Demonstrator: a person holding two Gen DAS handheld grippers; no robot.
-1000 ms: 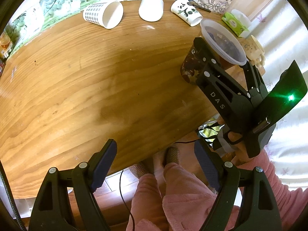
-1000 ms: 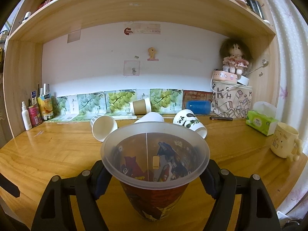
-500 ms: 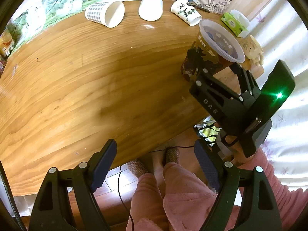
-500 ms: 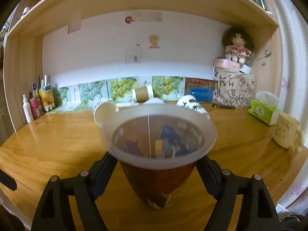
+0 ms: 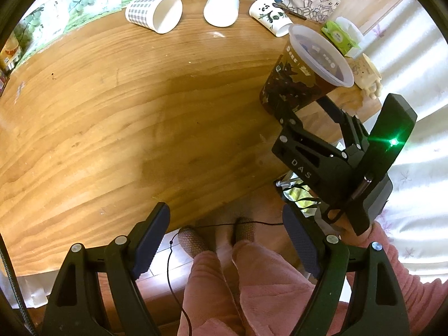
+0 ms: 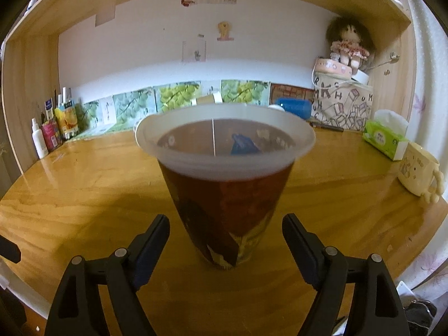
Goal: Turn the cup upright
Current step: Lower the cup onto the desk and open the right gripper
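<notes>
A dark printed plastic cup (image 6: 225,196) with a frosted rim stands upright on the wooden desk (image 6: 84,196), near its right front edge. It also shows in the left wrist view (image 5: 302,81). My right gripper (image 6: 225,249) is open, its fingers (image 6: 152,240) apart from the cup's base on either side. In the left wrist view the right gripper (image 5: 310,117) sits just behind the cup. My left gripper (image 5: 226,238) is open and empty, held over the desk's front edge.
Several paper cups lie on their sides at the back: a checked one (image 5: 152,14), a white one (image 5: 221,8), a panda one (image 5: 270,15). A cream mug (image 6: 420,173), tissue pack (image 6: 385,138) and tote bag (image 6: 343,106) stand right. Bottles (image 6: 44,140) stand left.
My right gripper has opened, let go of the cup and drawn back and down. The cup now stands upright on the desk. My left gripper has barely moved.
</notes>
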